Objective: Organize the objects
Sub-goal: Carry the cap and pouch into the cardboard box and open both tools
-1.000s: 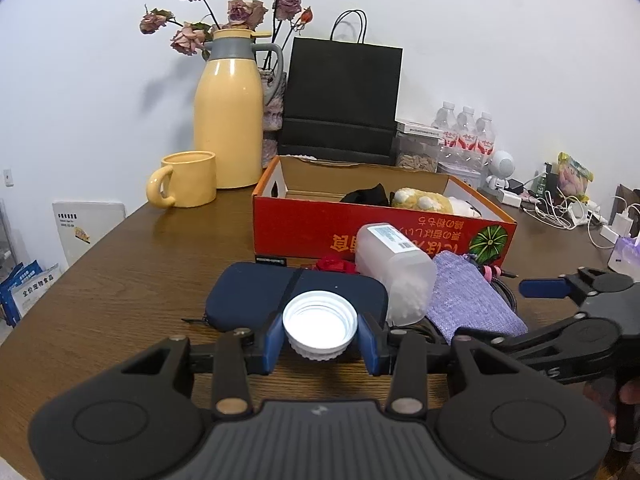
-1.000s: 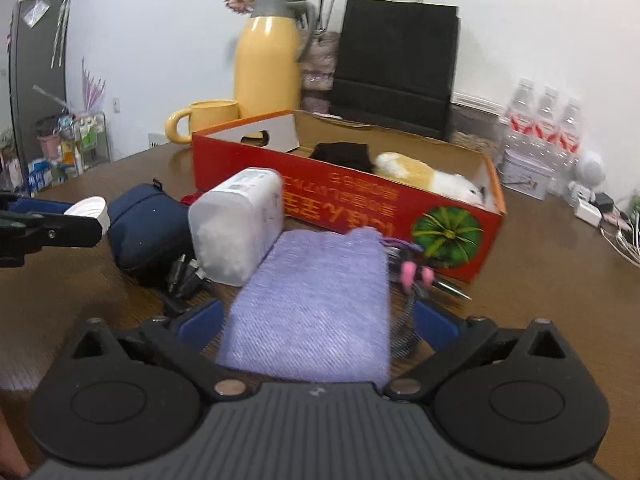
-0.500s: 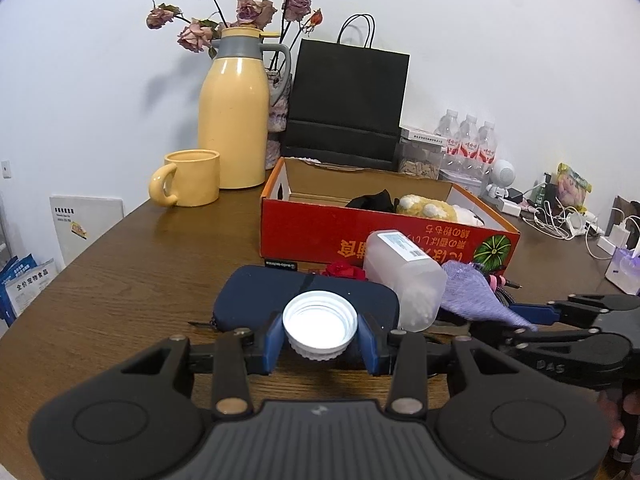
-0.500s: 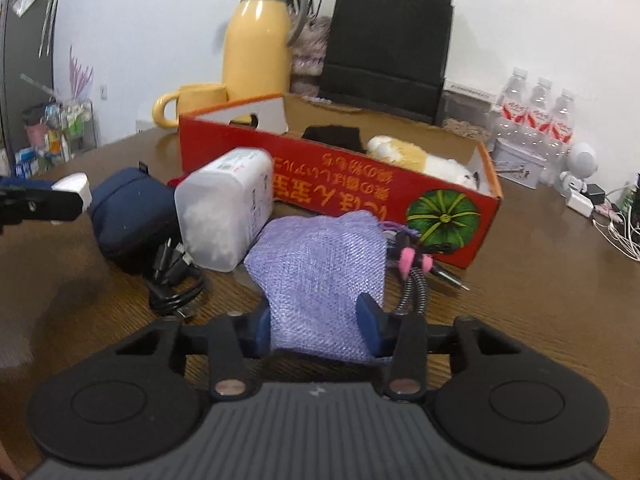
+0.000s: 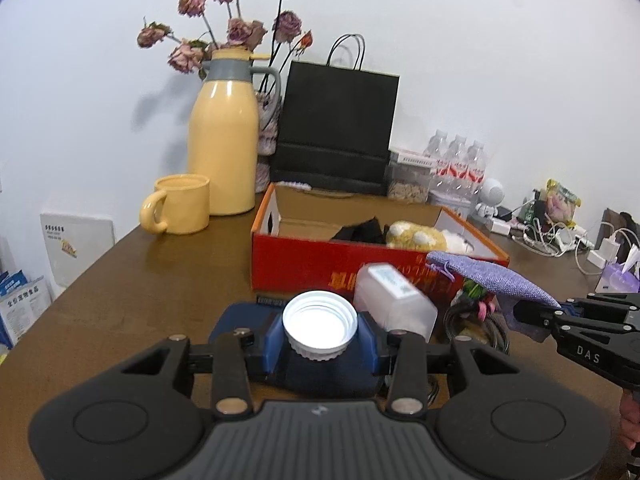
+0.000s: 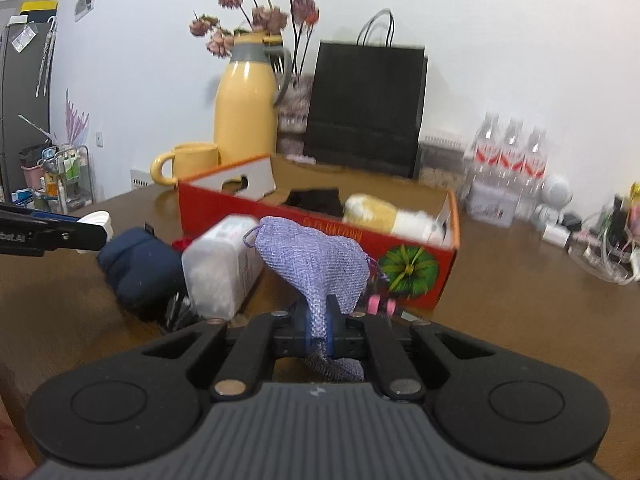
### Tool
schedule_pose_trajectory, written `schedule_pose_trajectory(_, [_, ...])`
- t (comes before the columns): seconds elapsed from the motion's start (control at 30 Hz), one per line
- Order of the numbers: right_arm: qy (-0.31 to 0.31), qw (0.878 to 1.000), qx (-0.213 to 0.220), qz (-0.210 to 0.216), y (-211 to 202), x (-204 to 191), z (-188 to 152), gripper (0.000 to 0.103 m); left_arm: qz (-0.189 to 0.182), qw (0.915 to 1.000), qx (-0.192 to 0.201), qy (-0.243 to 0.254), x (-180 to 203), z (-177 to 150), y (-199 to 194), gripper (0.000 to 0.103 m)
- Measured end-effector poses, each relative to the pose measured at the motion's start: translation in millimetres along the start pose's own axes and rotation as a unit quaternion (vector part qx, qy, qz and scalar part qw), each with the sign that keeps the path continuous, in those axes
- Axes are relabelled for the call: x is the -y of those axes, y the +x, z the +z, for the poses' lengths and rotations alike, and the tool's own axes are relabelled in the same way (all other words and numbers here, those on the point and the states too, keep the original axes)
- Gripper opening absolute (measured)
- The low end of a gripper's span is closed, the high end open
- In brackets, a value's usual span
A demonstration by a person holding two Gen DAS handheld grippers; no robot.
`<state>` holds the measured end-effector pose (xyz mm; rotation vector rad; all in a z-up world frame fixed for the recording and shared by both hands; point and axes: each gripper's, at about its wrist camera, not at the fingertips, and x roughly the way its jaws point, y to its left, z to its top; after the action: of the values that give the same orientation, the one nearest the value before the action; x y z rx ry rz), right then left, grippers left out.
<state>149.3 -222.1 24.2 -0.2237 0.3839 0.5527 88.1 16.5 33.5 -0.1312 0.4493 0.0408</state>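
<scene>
Right gripper (image 6: 318,322): jaws clamped on the bunched tail of the purple pouch (image 6: 316,264); the pouch is lifted off the table (image 6: 520,300) and stands up ahead of the jaws, drawstring mouth at roughly 11 o'clock from the grip, its long axis running forward and leftward. In the left wrist view the same pouch (image 5: 492,276) lies nearly level, pointing at 9 o'clock from the right gripper (image 5: 560,312), its tip level with the near rim of the red box (image 5: 304,260).

Governing relation: the open red box (image 6: 416,240) lies directly ahead of the right gripper at 12 o'clock, beyond the pouch; its near wall is what the pouch must clear. Judgement: a forward carry over the wall, then release, is the likely placement; the right gripper is the nearer to the box opening.

Left gripper (image 5: 320,338): clenched on a white bottle cap (image 5: 320,324), held over the navy case (image 5: 248,320); the translucent container (image 5: 394,300) lies just beside it at 2 o'clock, resting against the box front.

Hidden or uncertain: the box floor behind the near wall is mostly unseen, so free space beside the plush toy (image 6: 392,216) and the black item (image 6: 314,198) cannot be confirmed; the pouch's lower end is hidden within the jaws; cables beneath the pouch are only partly visible; the right view is motion-blurred.
</scene>
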Motion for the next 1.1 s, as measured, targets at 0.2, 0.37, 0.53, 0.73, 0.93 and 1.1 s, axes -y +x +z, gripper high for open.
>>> schedule_pose_trajectory(0.2, [-0.016, 0.999, 0.027, -0.009, -1, -3, 23, 0.007, -0.011, 0.9997, 0.02, 0.01, 5, 22, 8, 0.038])
schedule_pose_trajectory(0.37, [-0.022, 0.999, 0.039, -0.011, 8, -4, 38, 0.007, -0.015, 0.9993, 0.029, 0.017, 6, 43, 24, 0.038])
schedule_pose_trajectory(0.53, [-0.024, 0.999, 0.044, -0.011, 24, -4, 51, 0.007, -0.015, 0.9989, 0.036, 0.024, 5, 64, 46, 0.038])
schedule_pose_trajectory(0.73, [-0.019, 0.999, 0.048, -0.012, 50, 2, 67, 0.007, -0.014, 0.9988, 0.034, 0.034, 7, 88, 81, 0.038])
schedule_pose_trajectory(0.93, [-0.015, 0.999, 0.046, -0.015, 81, 5, 79, 0.007, -0.019, 0.9985, 0.027, 0.043, 8, 106, 118, 0.038])
schedule_pose_trajectory(1.1, [-0.01, 0.999, 0.037, -0.012, 110, 7, 86, 0.007, -0.02, 0.9988, 0.012, 0.042, 10, 118, 152, 0.038])
